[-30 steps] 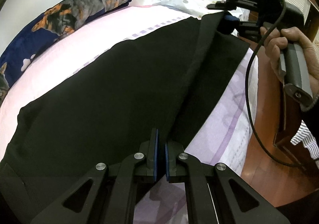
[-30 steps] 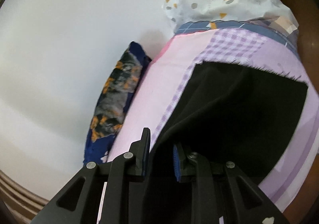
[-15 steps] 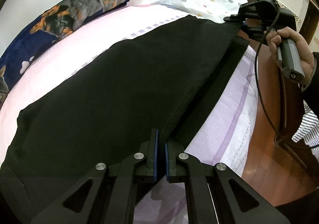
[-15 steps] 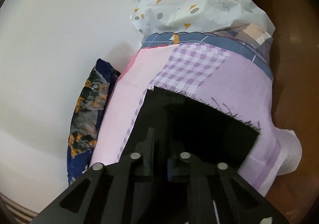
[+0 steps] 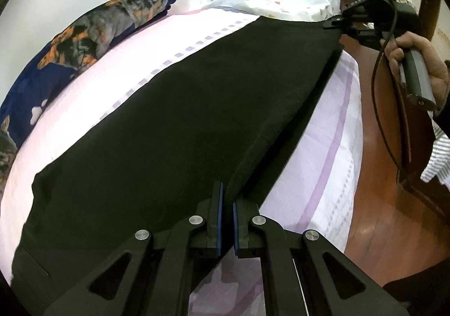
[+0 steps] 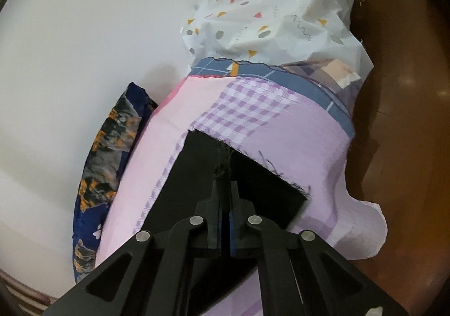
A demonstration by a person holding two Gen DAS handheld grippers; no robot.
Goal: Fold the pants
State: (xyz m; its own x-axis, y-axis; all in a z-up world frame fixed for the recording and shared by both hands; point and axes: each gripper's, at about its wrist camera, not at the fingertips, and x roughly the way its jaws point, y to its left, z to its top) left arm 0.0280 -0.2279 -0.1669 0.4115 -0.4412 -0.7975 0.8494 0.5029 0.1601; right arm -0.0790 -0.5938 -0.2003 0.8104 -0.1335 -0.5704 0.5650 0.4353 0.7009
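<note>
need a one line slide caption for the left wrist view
Left gripper and right gripper each pinch an end of the black pants stretched along the pink bed.

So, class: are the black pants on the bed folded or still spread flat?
Partly folded: the black pants lie along the bed, with their near edge raised as a doubled layer, pinched by the left gripper and right gripper.
</note>
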